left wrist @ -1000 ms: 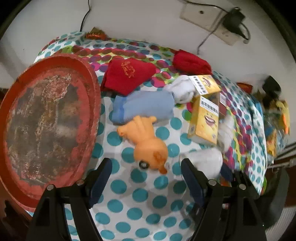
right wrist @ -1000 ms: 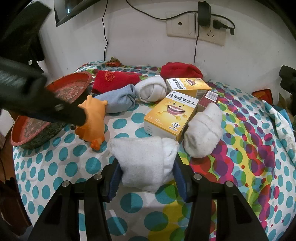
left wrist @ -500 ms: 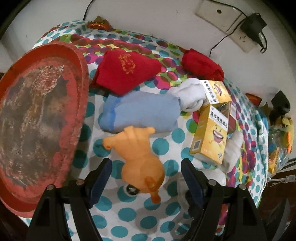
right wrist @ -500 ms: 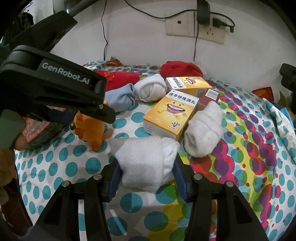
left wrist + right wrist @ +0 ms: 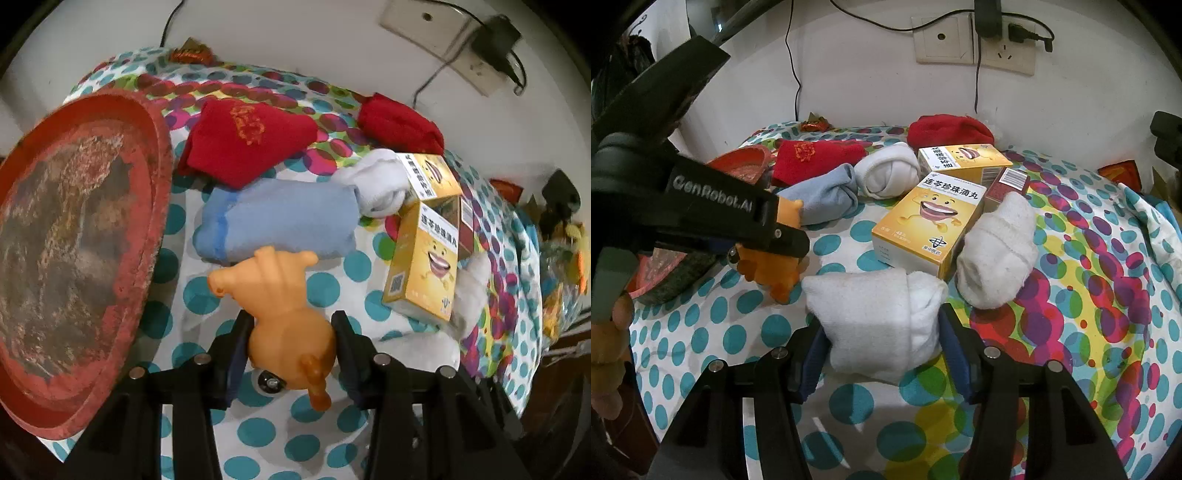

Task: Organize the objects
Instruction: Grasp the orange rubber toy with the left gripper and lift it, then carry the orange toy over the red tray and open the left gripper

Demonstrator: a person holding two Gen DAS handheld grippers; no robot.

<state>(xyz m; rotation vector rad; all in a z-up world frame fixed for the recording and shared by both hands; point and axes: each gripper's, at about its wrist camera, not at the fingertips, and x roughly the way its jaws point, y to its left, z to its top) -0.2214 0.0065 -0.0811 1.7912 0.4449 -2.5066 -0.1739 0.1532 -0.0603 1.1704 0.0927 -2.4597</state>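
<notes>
An orange rubber toy (image 5: 288,295) lies on the dotted tablecloth (image 5: 325,288) beside a red round tray (image 5: 157,155). My left gripper (image 5: 291,332) points steeply down over it. Its jaws are closing, and both pads touch the toy's head. In the right wrist view the same gripper (image 5: 738,229) covers the upper part of the toy (image 5: 768,269). My right gripper (image 5: 881,339) sits near the table's front edge, with a rolled white sock (image 5: 875,310) between its pads. Its jaws are opening slightly but still touch the sock's sides.
Behind the toy lie a blue sock roll (image 5: 288,221), a red cloth (image 5: 243,144), a second red bundle (image 5: 399,125), a white sock (image 5: 376,181) and two yellow boxes (image 5: 424,266). Another white sock (image 5: 997,251) rests right of the boxes. A wall with sockets (image 5: 960,44) stands behind.
My left gripper came down over the orange toy and its fingers went from wide apart to closed against the toy's head. The right gripper stayed put around the white sock.
</notes>
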